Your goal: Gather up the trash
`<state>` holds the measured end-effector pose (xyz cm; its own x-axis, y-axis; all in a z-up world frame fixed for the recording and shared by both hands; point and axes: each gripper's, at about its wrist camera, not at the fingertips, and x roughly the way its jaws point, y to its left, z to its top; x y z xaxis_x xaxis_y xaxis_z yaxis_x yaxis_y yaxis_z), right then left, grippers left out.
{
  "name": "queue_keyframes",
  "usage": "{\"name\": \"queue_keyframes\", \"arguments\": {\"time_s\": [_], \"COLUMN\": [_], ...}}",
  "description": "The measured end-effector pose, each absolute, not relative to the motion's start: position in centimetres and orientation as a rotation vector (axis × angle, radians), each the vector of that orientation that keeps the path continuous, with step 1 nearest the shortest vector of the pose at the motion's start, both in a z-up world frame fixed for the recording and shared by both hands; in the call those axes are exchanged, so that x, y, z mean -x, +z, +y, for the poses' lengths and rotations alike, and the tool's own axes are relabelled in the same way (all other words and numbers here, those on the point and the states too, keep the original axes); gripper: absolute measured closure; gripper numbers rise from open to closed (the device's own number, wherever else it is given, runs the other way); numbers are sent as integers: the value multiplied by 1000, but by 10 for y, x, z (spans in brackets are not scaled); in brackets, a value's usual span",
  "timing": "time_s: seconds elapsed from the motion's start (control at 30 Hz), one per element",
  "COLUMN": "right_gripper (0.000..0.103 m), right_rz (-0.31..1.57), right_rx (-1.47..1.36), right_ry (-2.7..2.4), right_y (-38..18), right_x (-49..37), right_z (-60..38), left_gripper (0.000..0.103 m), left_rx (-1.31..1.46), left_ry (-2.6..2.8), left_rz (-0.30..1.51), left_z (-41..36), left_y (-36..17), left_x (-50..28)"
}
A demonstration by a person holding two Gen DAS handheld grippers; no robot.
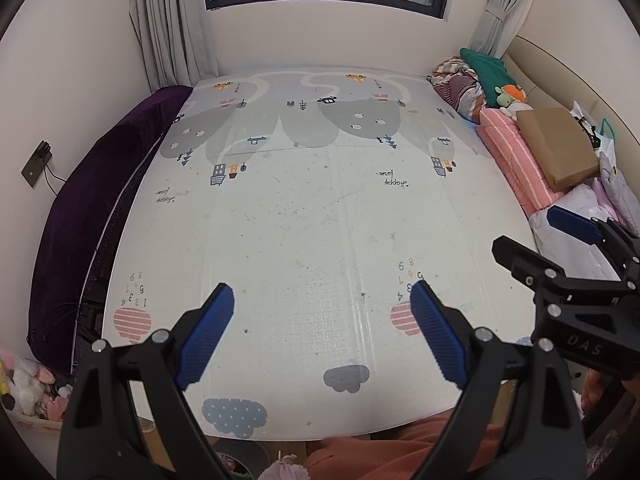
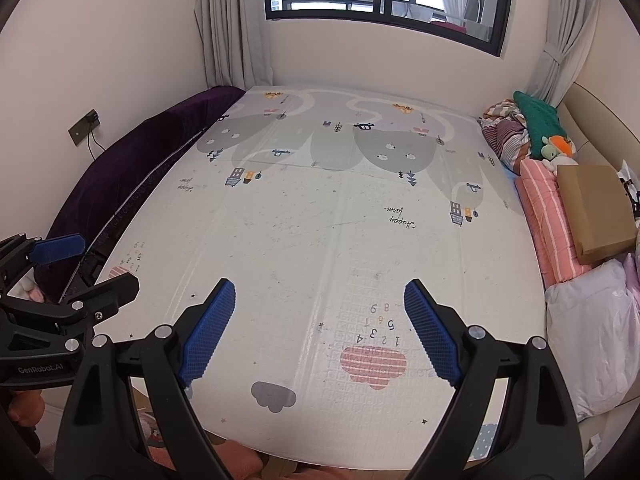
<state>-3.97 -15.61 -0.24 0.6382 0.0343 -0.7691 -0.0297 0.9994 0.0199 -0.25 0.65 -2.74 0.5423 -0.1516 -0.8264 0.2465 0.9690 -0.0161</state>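
Observation:
A pale play mat (image 1: 320, 208) (image 2: 320, 236) printed with clouds, houses and numbers covers the flat surface in front of me. Only small dark specks and scuffs show on it; I see no distinct piece of trash. My left gripper (image 1: 322, 292) hangs over the mat's near edge, open, with nothing between its blue pads. My right gripper (image 2: 319, 286) is also open and empty over the near edge. Each gripper shows in the other's view: the right gripper (image 1: 528, 232) at the right side, the left gripper (image 2: 100, 264) at the left side.
A purple velvet bolster (image 1: 100, 200) (image 2: 132, 176) lines the mat's left side. On the right lie pink striped bedding (image 1: 516, 160), a cardboard box (image 1: 560, 148) (image 2: 596, 208), a white plastic bag (image 2: 588, 340), folded clothes and a plush toy (image 1: 508, 94). A basket of soft toys (image 1: 28, 392) sits lower left.

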Motion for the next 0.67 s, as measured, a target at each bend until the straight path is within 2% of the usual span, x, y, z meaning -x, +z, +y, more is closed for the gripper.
{"name": "queue_keyframes", "arguments": {"time_s": [0.67], "right_gripper": [20], "right_rz": [876], "right_rx": [-5], "right_ry": [37], "right_y": [-3], "right_x": [39], "right_z": [-157], "left_gripper": [14], "left_rx": [-131], "left_ry": [-212], "left_rz": [979], "left_z": [3], "left_y": [-27], "left_x": [4]}}
